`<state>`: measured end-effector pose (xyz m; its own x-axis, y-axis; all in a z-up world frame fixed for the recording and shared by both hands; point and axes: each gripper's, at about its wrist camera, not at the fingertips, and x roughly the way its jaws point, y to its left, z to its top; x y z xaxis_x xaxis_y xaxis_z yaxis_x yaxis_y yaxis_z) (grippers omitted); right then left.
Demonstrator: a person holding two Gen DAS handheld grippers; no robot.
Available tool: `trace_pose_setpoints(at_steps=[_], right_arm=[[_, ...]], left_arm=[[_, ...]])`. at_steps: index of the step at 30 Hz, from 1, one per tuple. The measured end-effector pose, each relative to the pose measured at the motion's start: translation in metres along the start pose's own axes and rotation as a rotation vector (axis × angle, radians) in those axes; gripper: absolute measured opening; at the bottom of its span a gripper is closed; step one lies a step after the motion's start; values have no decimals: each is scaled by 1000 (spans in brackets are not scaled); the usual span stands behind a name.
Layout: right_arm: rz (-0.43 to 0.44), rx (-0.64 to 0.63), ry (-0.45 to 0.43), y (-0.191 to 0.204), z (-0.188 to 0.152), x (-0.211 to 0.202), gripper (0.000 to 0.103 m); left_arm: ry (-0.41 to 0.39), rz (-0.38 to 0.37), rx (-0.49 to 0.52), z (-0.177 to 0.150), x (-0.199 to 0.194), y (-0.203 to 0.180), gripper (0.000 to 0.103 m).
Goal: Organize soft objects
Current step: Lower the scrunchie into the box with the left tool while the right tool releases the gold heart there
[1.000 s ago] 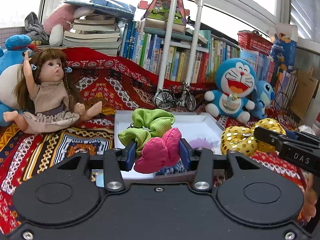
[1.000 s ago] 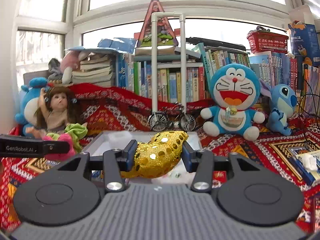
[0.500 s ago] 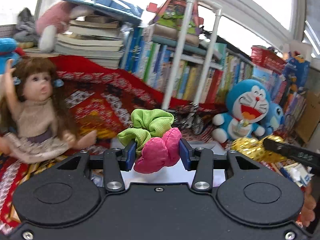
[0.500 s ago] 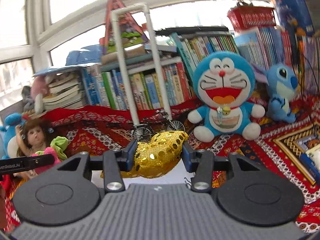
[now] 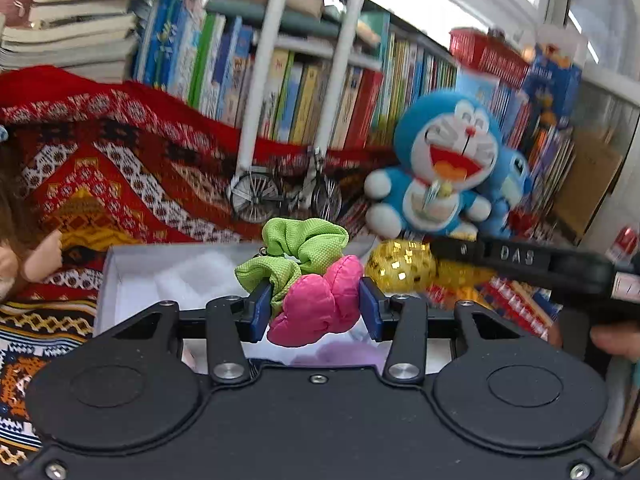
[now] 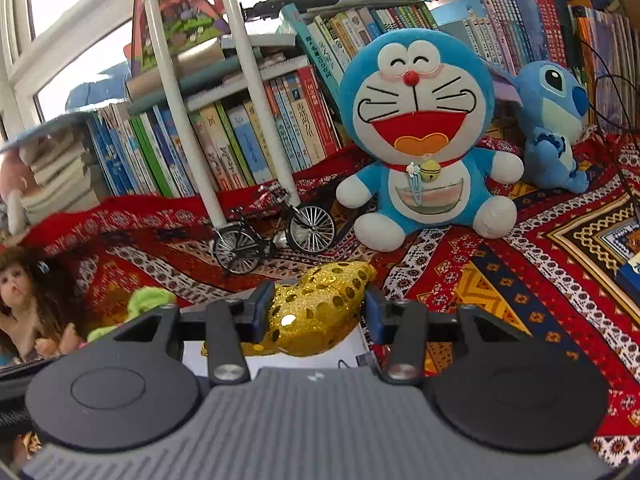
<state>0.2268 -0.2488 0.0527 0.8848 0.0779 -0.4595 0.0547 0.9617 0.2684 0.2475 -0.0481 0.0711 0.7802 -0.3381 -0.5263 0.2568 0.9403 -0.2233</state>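
Left wrist view first: the left gripper (image 5: pixel 316 308) has its jaws clamped on a pink and green scrunchie (image 5: pixel 308 280), the pink puff squeezed between the blue pads, the green loop poking out above. Just beyond sits the white box (image 5: pixel 160 272), open, and only this view shows its inside. At far left, a doll's hand (image 5: pixel 40 256); at far right the right gripper (image 5: pixel 520 260) reaches in from the side with the gold sequin scrunchie (image 5: pixel 400 264) at its tip, beside the box's right edge.

Over to the right wrist view: the doll's face (image 6: pixel 20 284) shows at far left, a scrap of green beside it, then the toy bicycle (image 6: pixel 272 232) on the red patterned cloth (image 6: pixel 500 280), the blue cat plush (image 6: pixel 420 132) sitting sharp and whole, and a blue alien plush (image 6: pixel 556 120) at right, barely seen from the other camera. These jaws grip the gold scrunchie at a narrow spread, over a white corner of the box.

Against a second ago: both cameras have swung rightward, the doll sliding off the left edge, the cat plush looming larger. Both grips unchanged.
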Motion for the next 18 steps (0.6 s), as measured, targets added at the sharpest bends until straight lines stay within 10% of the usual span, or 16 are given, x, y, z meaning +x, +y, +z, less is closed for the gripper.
trace_pose_setpoints(at_steps=[18], right_arm=[[-7,-125,75,13,-34,31,52]], left_arm=[[89,65,50,-27,40,-5,45]])
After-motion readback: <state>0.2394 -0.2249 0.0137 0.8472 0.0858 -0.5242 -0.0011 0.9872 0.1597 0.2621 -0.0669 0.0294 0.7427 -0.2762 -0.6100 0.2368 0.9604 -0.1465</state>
